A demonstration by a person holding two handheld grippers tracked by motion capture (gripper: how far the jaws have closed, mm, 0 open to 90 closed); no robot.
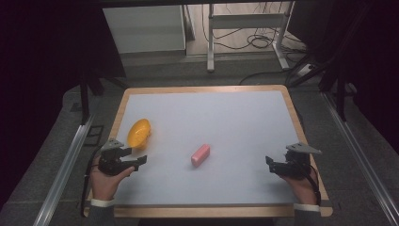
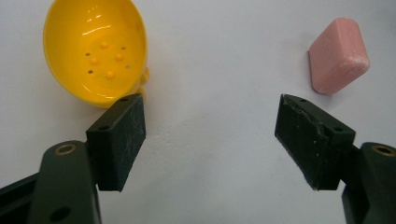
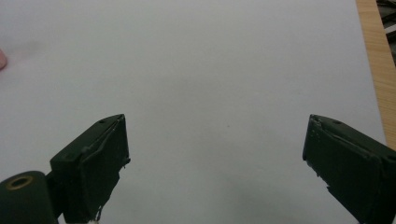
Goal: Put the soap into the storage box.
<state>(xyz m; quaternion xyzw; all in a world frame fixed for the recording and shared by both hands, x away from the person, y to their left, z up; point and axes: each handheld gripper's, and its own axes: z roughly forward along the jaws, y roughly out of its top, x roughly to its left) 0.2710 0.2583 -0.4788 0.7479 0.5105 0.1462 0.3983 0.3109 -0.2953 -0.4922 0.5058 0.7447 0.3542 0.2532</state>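
A yellow oval dish (image 1: 139, 133) with small bumps and holes inside lies tilted on the white table top, left of middle; it is also at the upper left of the left gripper view (image 2: 95, 49). A pink soap-like block (image 1: 201, 155) rests near the table's middle, and at the upper right of the left gripper view (image 2: 338, 56). My left gripper (image 1: 136, 159) is open just in front of the dish, empty (image 2: 210, 140). My right gripper (image 1: 270, 165) is open near the right edge, empty (image 3: 215, 163). A sliver of the pink block (image 3: 2, 59) touches the right gripper view's left border.
The white table top (image 1: 211, 117) has a wooden rim (image 1: 291, 106), which also runs along the right of the right gripper view (image 3: 376, 51). Metal rails (image 1: 66, 165) flank the table. A white desk frame and cables (image 1: 249, 37) stand on the floor beyond.
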